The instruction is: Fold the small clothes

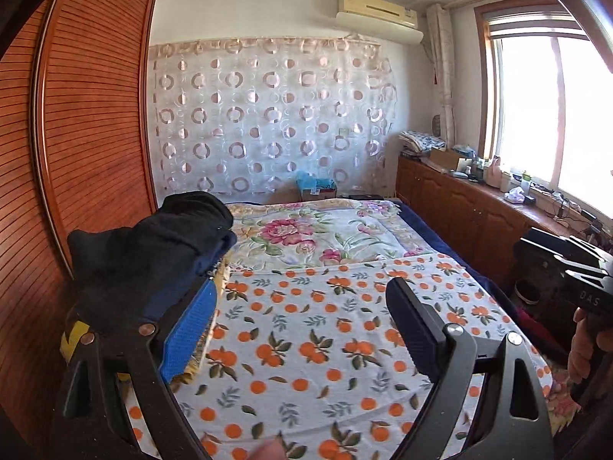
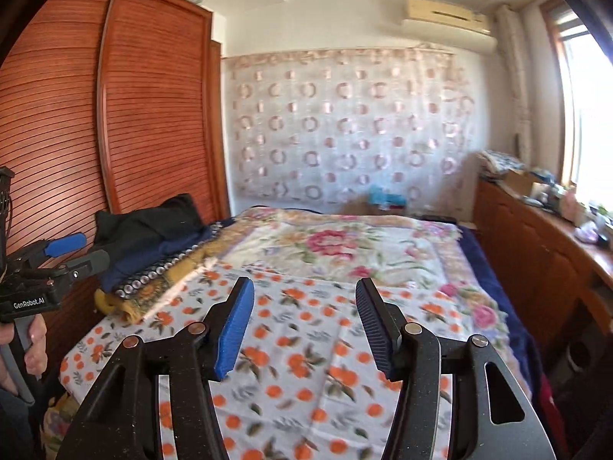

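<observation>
A pile of clothes (image 1: pixel 161 245) lies at the bed's left side: black and navy pieces on top, yellow patterned ones beneath. The same pile (image 2: pixel 153 253) shows in the right wrist view. My left gripper (image 1: pixel 302 326) is open and empty above the orange-print sheet (image 1: pixel 306 345), with its blue left pad (image 1: pixel 187 337) close beside the pile. My right gripper (image 2: pixel 304 329) is open and empty above the same sheet (image 2: pixel 299 383). The left gripper also shows at the left edge of the right wrist view (image 2: pixel 65 253). The right gripper body shows at the right edge of the left wrist view (image 1: pixel 574 268).
A floral blanket (image 1: pixel 325 234) covers the far half of the bed. A slatted wooden wardrobe (image 1: pixel 88 115) stands at the left. A low wooden cabinet (image 1: pixel 459 207) with clutter runs under the window at the right. A patterned curtain (image 1: pixel 268 115) hangs on the far wall.
</observation>
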`<state>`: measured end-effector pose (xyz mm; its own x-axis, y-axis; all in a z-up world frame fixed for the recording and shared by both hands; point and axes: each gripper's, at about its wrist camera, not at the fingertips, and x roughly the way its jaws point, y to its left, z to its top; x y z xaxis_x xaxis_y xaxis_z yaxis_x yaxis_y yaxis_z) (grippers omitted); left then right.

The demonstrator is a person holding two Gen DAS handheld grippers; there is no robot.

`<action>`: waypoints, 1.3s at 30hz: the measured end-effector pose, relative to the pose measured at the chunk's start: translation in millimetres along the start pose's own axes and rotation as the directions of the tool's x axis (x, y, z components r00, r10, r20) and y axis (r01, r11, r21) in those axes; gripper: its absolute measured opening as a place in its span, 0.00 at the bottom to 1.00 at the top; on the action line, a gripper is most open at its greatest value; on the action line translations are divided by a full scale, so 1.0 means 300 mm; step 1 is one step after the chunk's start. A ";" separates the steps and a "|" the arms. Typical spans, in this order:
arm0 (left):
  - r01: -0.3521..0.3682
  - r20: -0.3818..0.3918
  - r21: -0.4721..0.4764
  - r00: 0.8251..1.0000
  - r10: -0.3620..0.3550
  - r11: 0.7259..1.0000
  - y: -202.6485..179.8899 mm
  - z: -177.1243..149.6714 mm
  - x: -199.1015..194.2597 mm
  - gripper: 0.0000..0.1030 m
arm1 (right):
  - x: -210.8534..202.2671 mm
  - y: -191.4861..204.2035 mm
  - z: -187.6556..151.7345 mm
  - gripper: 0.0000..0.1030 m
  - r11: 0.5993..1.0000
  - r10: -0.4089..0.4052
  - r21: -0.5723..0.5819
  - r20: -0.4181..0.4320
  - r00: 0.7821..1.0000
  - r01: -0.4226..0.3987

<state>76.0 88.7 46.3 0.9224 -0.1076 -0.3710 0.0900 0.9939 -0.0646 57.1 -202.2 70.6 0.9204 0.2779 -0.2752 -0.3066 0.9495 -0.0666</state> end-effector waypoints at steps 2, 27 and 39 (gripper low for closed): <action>0.013 0.002 0.003 1.000 -0.013 1.000 -0.027 0.001 -0.009 0.88 | -0.047 0.007 -0.012 0.56 1.000 -0.023 0.004 0.009 1.000 0.023; 0.002 -0.001 0.018 1.000 -0.002 1.000 -0.106 -0.003 -0.043 0.88 | -0.088 0.006 -0.068 0.56 0.996 -0.058 0.066 0.017 0.998 0.057; -0.011 0.010 0.017 1.000 0.010 1.000 -0.103 -0.007 -0.071 0.88 | -0.095 -0.030 -0.069 0.56 0.996 -0.058 0.065 0.026 0.998 0.056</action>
<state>52.8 60.2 54.4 0.9272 -0.0970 -0.3619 0.0865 0.9952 -0.0451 28.4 -221.7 59.2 0.9424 0.2262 -0.2462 -0.2381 0.9710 -0.0194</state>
